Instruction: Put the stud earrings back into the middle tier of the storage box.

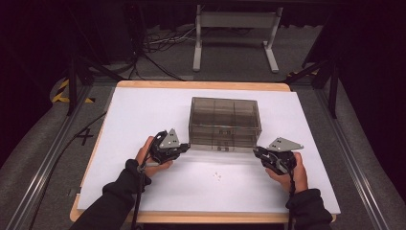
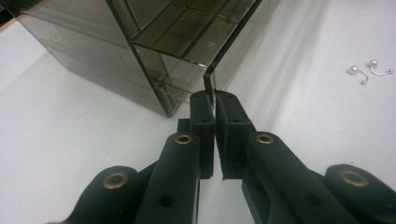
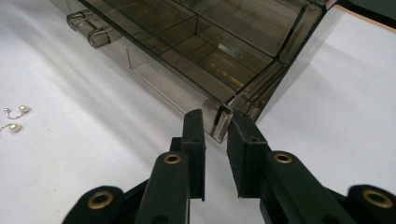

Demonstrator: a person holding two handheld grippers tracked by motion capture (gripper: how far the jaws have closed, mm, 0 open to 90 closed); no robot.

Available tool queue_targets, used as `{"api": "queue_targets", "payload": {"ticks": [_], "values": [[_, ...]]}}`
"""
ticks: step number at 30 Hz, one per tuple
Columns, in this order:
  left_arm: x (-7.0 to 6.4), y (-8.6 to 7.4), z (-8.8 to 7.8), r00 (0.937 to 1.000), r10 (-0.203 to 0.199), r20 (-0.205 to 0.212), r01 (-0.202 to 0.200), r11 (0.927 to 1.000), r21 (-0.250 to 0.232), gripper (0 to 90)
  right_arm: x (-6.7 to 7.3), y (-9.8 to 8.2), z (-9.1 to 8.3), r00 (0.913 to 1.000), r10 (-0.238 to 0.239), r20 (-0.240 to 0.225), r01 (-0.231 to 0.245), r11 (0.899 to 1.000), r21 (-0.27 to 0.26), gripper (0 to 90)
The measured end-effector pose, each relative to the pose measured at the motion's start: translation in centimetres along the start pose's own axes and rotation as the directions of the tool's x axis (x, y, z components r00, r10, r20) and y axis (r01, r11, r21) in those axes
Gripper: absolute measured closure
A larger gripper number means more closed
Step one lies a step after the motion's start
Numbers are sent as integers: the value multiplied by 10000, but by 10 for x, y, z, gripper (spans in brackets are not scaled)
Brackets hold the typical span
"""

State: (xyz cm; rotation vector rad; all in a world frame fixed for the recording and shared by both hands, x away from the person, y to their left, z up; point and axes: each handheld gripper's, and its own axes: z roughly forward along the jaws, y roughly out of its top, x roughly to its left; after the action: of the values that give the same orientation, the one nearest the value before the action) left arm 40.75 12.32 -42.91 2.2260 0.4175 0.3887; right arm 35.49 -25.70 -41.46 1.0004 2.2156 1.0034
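A smoky see-through drawer box (image 1: 225, 122) stands mid-table. My left gripper (image 1: 184, 147) is at its front left corner. In the left gripper view the gripper (image 2: 214, 95) is shut on the thin end of the drawer front (image 2: 208, 84). My right gripper (image 1: 256, 151) is at the front right corner. In the right gripper view the lower drawer's corner (image 3: 223, 121) sits between the narrowly spread jaws of the gripper (image 3: 217, 116), which appear to press on it. The drawer's clear handles (image 3: 86, 30) lie further along its front. Two pearl earrings (image 1: 218, 176) lie loose on the white surface (image 1: 143, 182) between my hands.
The white sheet covers a wooden tabletop whose edge (image 1: 201, 85) shows at the back. Behind it on the floor stand a white table frame (image 1: 234, 33) and loose cables (image 1: 163, 43). Metal rails (image 1: 48, 158) run along both sides of the table.
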Motion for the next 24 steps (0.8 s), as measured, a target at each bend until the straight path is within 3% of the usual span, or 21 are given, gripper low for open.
{"api": "queue_targets", "payload": {"ticks": [24], "values": [[-6,-1,-3,9994,113,328,-120,9997,217,866,5,-4,-5,9999,61,-102,-59,9999,144,776]]}}
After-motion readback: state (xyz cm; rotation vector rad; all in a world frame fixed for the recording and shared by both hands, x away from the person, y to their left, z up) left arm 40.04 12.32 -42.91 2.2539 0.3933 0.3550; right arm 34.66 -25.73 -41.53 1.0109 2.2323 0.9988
